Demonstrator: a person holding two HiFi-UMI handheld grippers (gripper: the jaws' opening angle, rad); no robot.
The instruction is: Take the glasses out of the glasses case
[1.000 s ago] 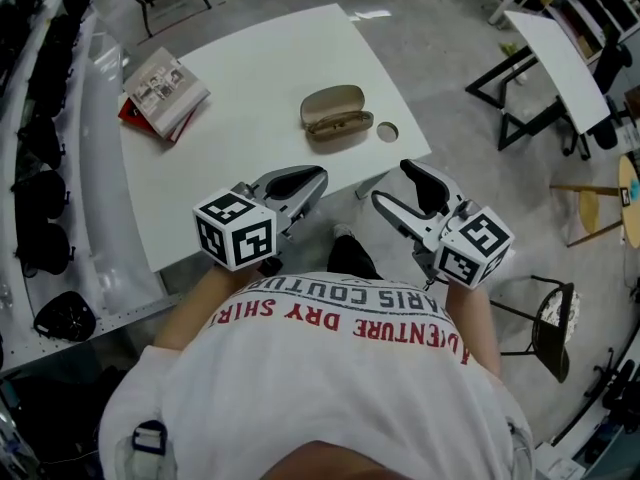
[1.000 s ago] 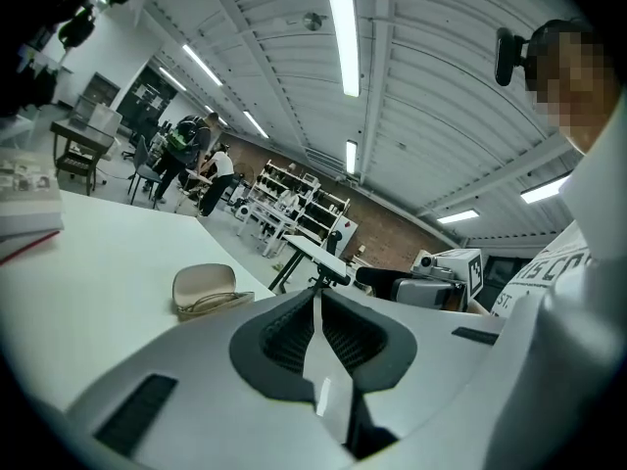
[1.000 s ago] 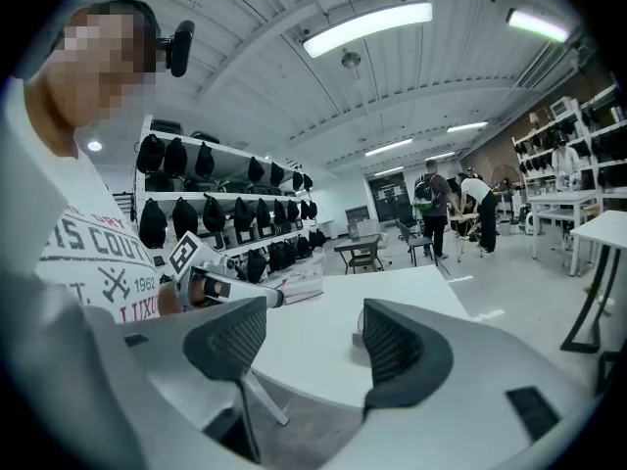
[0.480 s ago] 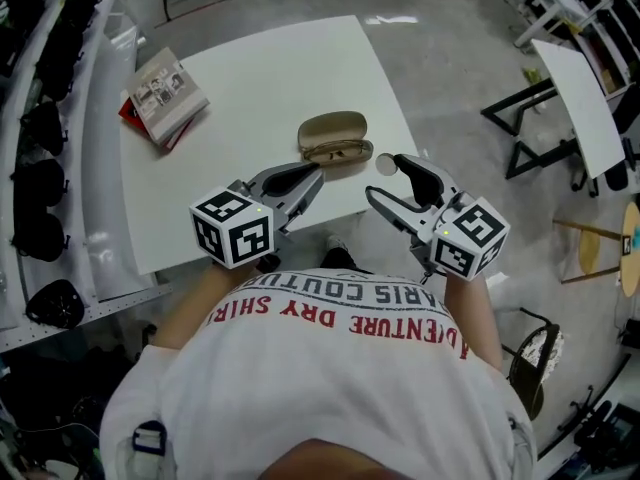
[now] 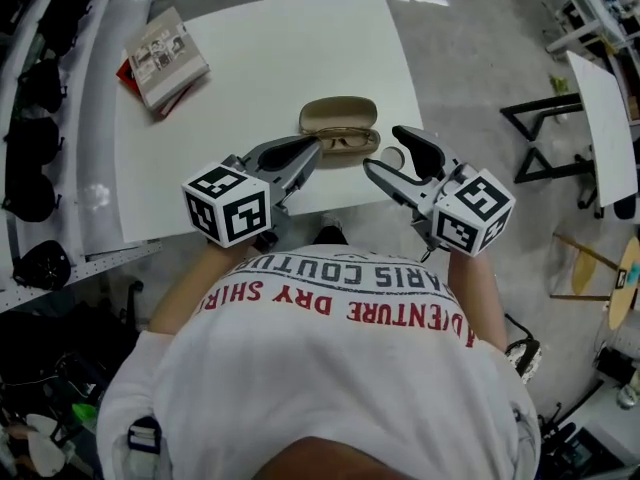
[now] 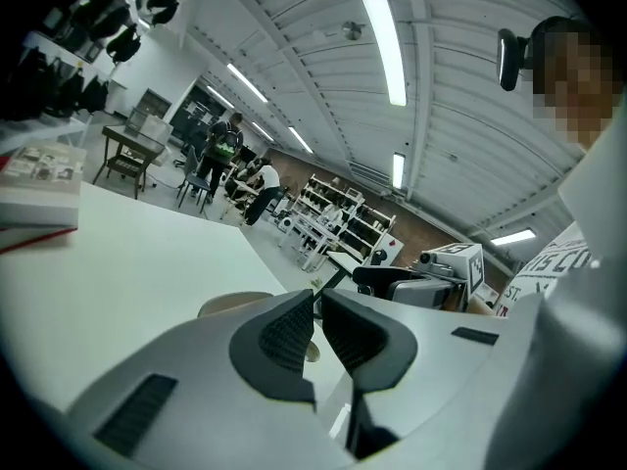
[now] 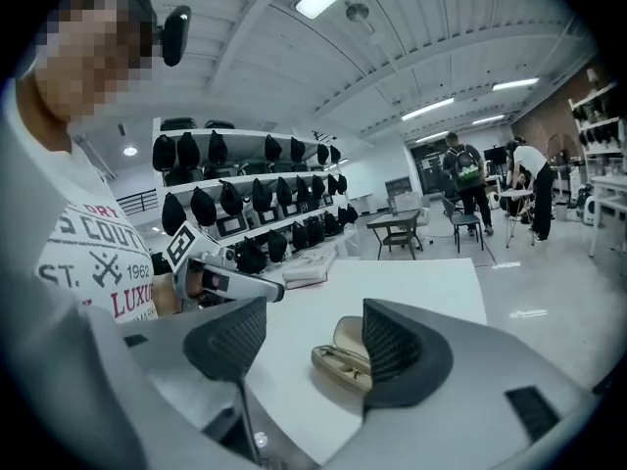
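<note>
A tan glasses case [image 5: 339, 116] lies open near the front edge of the white table [image 5: 260, 78], with the glasses [image 5: 346, 140] inside its lower half. My left gripper [image 5: 307, 151] is shut with nothing in it, its tip just left of the case. My right gripper [image 5: 387, 152] stands open and empty, just right of the case. Through the right gripper view the case [image 7: 350, 352] shows between the open fingers of the right gripper [image 7: 313, 337], some way ahead. Only the lid of the case [image 6: 227, 305] shows above the left gripper [image 6: 317, 304] in the left gripper view.
A book [image 5: 162, 53] lies on a red one at the table's far left corner. A round hole [image 5: 393, 158] in the table sits right of the case, under my right gripper. Shelves with dark helmets [image 5: 30, 183] run along the left. Other tables [image 5: 605, 98] stand at the right.
Both grippers have come forward over the table's front edge and now flank the case. The left stays shut and the right stays open.
</note>
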